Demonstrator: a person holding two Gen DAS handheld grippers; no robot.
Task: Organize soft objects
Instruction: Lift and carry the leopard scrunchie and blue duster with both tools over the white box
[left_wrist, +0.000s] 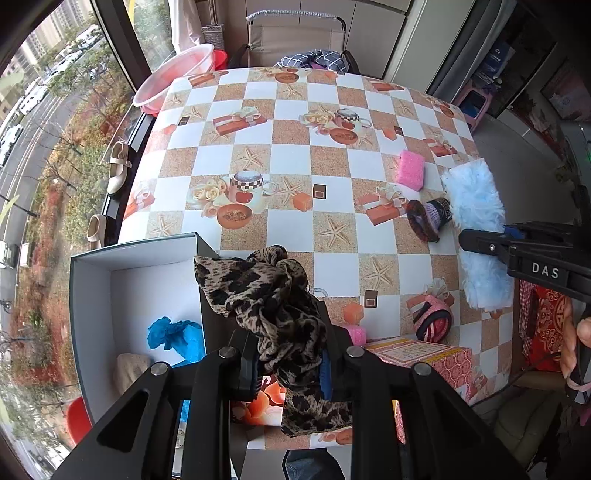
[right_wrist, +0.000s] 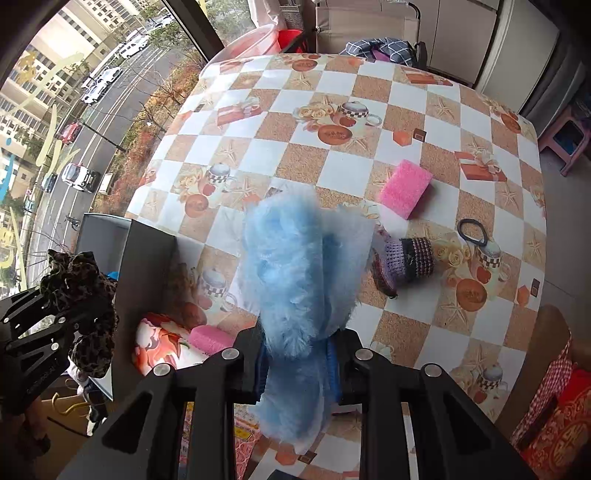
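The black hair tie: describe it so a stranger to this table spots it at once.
Start at the checkered table and find the pink sponge on its right half. Just nearer lies a purple knitted piece. Right of that is the black hair tie: a thin, bare loop, the only flat ring among bulky things.

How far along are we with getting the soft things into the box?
Done: the open box already holds a blue crumpled item and a beige one. In hand: the left gripper is shut on the leopard-print cloth; the right gripper is shut on the fluffy blue duster pad. Left on the table: pink sponge, knitted purple piece, black hair tie.
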